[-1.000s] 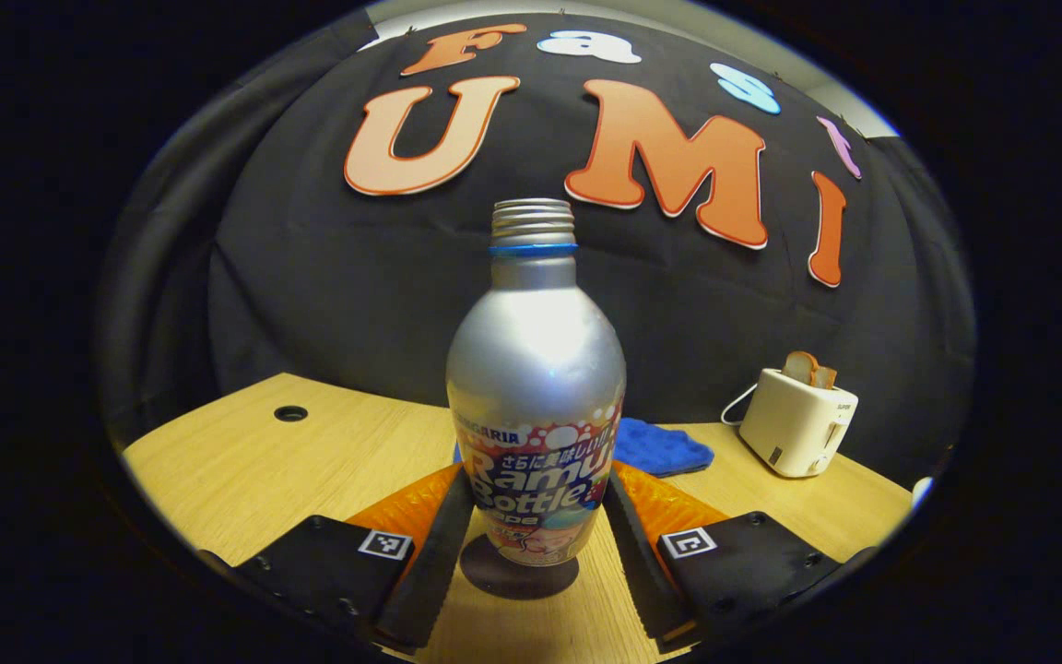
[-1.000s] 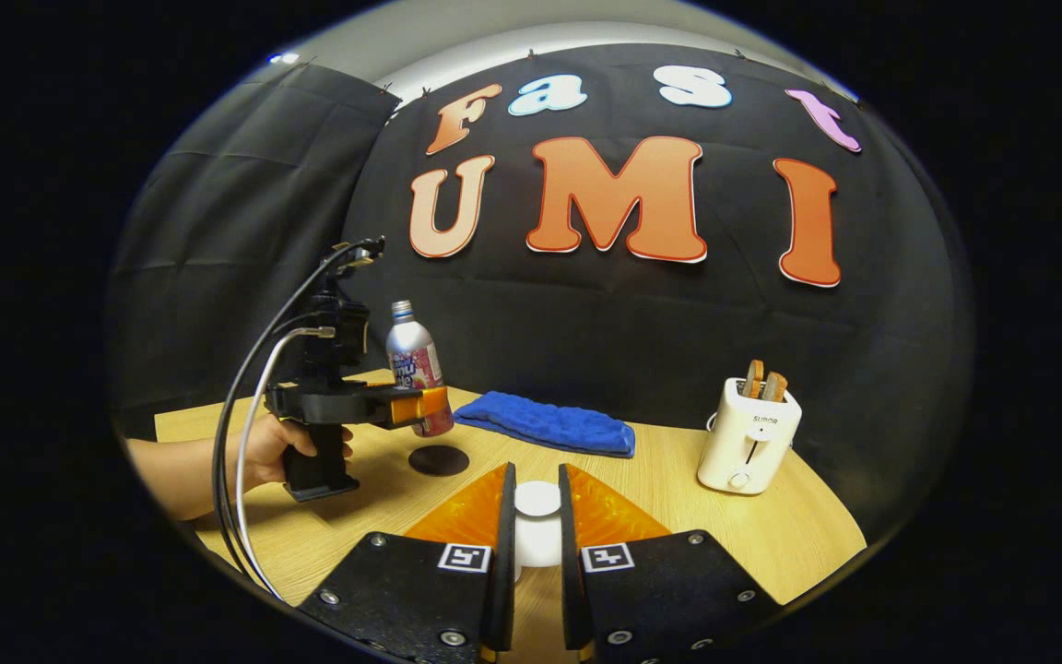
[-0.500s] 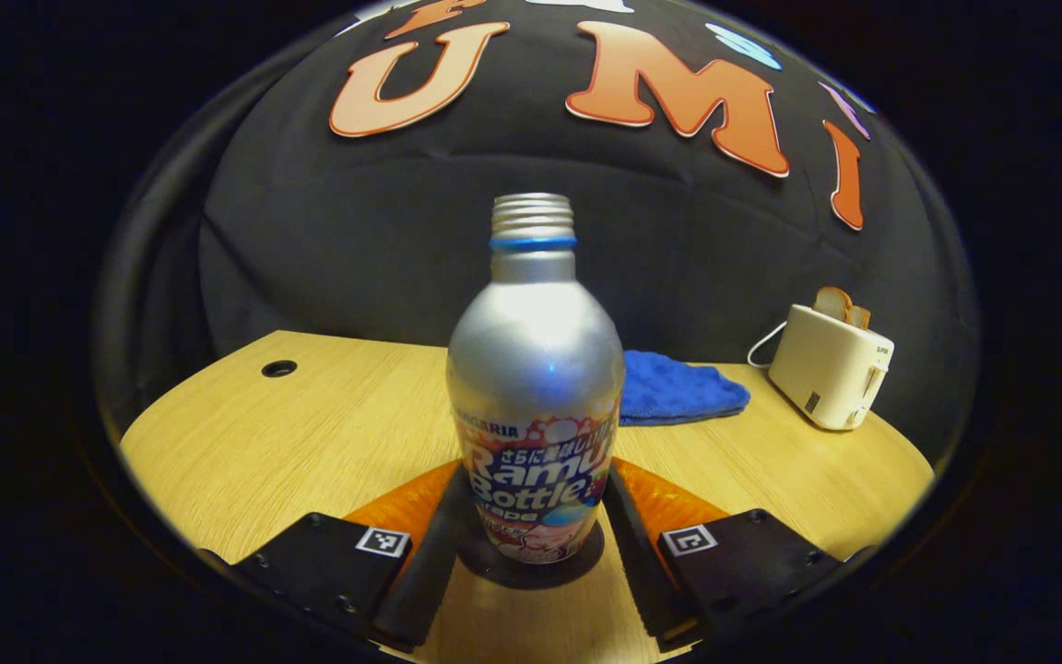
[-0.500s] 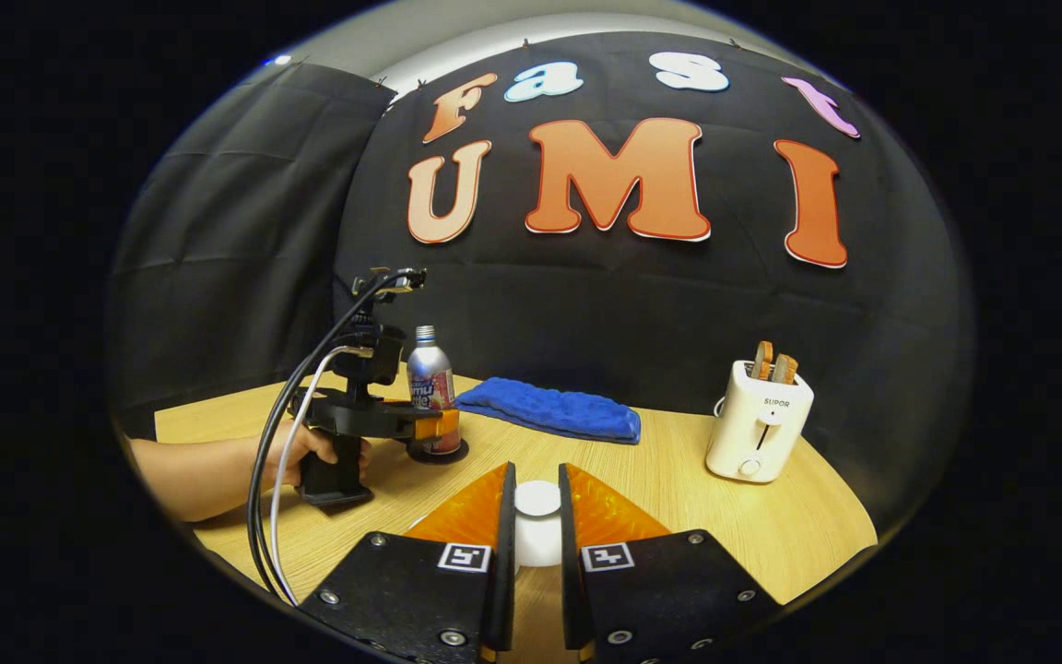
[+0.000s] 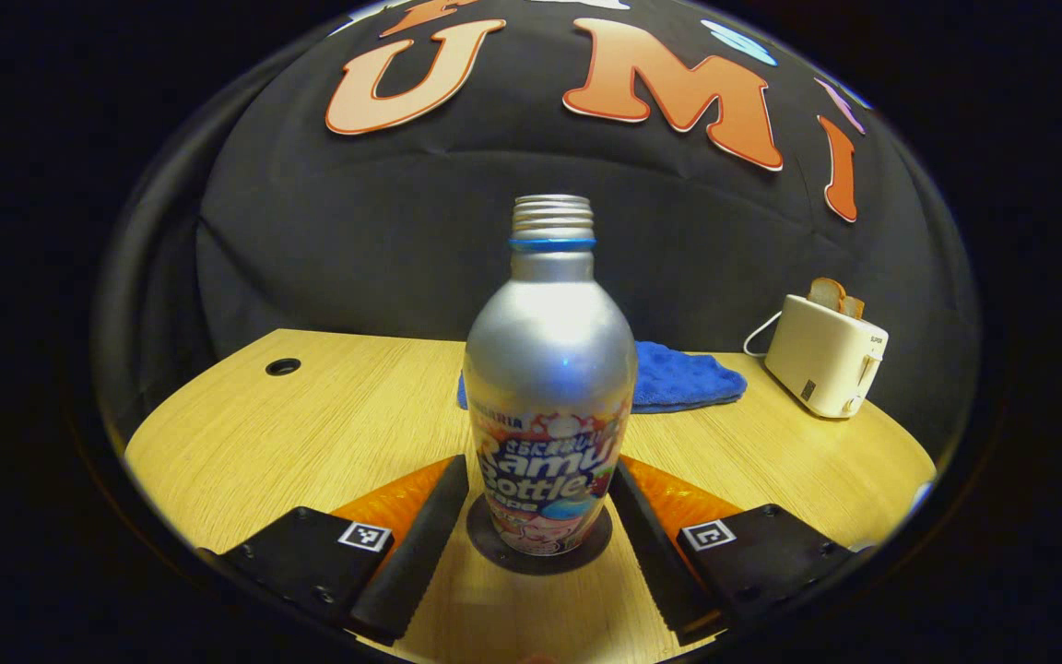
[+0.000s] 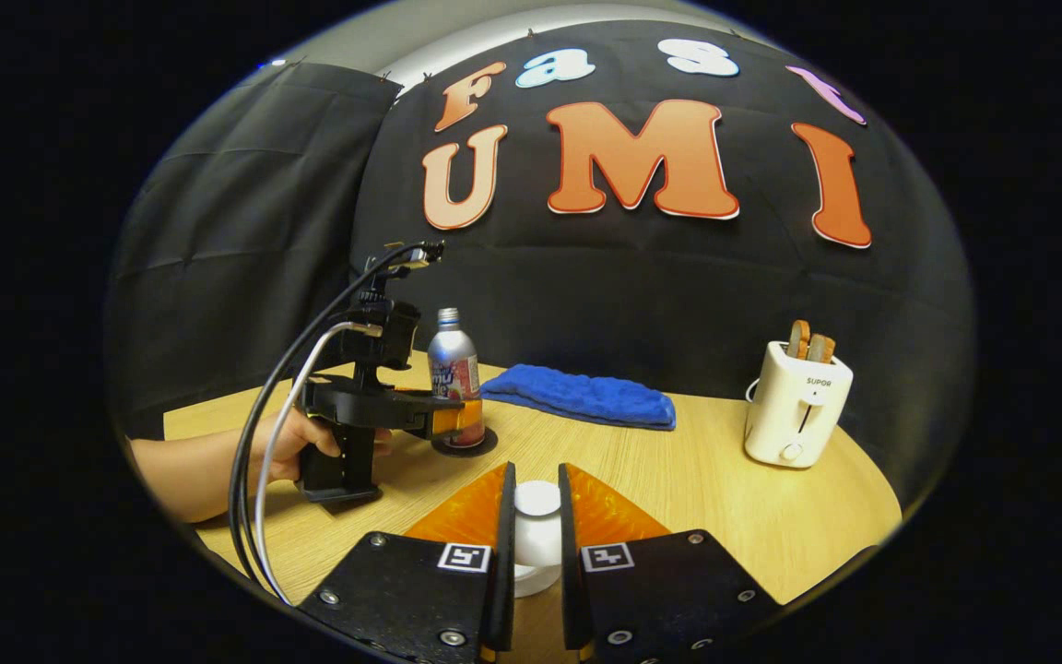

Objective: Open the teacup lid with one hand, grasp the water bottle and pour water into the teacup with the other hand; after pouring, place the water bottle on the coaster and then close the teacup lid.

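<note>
A silver water bottle (image 5: pixel 549 387) with a bright printed label and no cap stands upright on a dark round coaster (image 5: pixel 577 553). My left gripper (image 5: pixel 536 470) brackets its lower body, fingers parted with a sliver of room on the left side. In the right gripper view the bottle (image 6: pixel 454 373) and coaster (image 6: pixel 485 445) sit at the left, with the left gripper (image 6: pixel 453 420) held there by a hand (image 6: pixel 287 443). My right gripper (image 6: pixel 532 516) is shut on the white teacup lid (image 6: pixel 537 503), held above the table.
A blue towel (image 6: pixel 577 397) lies at the back of the wooden table (image 6: pixel 697 480). A white toaster (image 6: pixel 796 415) with bread in it stands at the right. A cable hole (image 5: pixel 283 366) is in the table's far left.
The bottle came down onto the coaster and my left gripper's fingers then spread apart from it. My right gripper keeps hold of the lid, drifting slightly.
</note>
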`<state>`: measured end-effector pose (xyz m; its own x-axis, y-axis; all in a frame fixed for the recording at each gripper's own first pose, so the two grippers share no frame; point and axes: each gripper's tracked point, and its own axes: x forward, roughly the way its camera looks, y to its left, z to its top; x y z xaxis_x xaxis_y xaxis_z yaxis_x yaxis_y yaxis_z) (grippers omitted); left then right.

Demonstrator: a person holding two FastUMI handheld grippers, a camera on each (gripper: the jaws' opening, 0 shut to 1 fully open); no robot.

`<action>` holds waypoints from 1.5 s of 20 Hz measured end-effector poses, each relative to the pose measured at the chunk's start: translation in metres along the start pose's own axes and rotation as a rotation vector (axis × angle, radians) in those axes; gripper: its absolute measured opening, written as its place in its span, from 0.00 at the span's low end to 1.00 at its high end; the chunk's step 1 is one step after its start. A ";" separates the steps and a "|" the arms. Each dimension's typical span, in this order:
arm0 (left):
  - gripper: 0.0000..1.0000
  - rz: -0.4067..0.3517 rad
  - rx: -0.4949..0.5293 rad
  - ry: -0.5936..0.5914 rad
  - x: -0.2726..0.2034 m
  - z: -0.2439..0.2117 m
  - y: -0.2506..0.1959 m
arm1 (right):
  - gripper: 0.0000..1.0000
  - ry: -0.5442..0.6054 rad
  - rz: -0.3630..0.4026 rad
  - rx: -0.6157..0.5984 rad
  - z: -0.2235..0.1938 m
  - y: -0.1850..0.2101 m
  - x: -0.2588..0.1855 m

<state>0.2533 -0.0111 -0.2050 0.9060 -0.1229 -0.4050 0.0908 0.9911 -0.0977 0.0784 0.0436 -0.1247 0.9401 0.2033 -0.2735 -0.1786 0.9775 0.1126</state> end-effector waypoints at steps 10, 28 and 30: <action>0.99 -0.042 0.064 0.019 -0.030 -0.015 -0.003 | 0.22 0.042 0.017 0.017 -0.021 0.019 0.017; 0.98 0.012 0.046 -0.225 -0.170 0.043 0.004 | 0.56 -0.008 -0.035 -0.027 -0.009 0.017 -0.002; 0.98 0.032 0.056 -0.275 -0.191 0.055 0.005 | 0.69 -0.064 -0.052 -0.027 0.011 0.014 -0.014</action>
<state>0.1035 0.0203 -0.0780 0.9863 -0.0799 -0.1446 0.0755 0.9965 -0.0355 0.0654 0.0542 -0.1088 0.9649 0.1487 -0.2165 -0.1357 0.9880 0.0735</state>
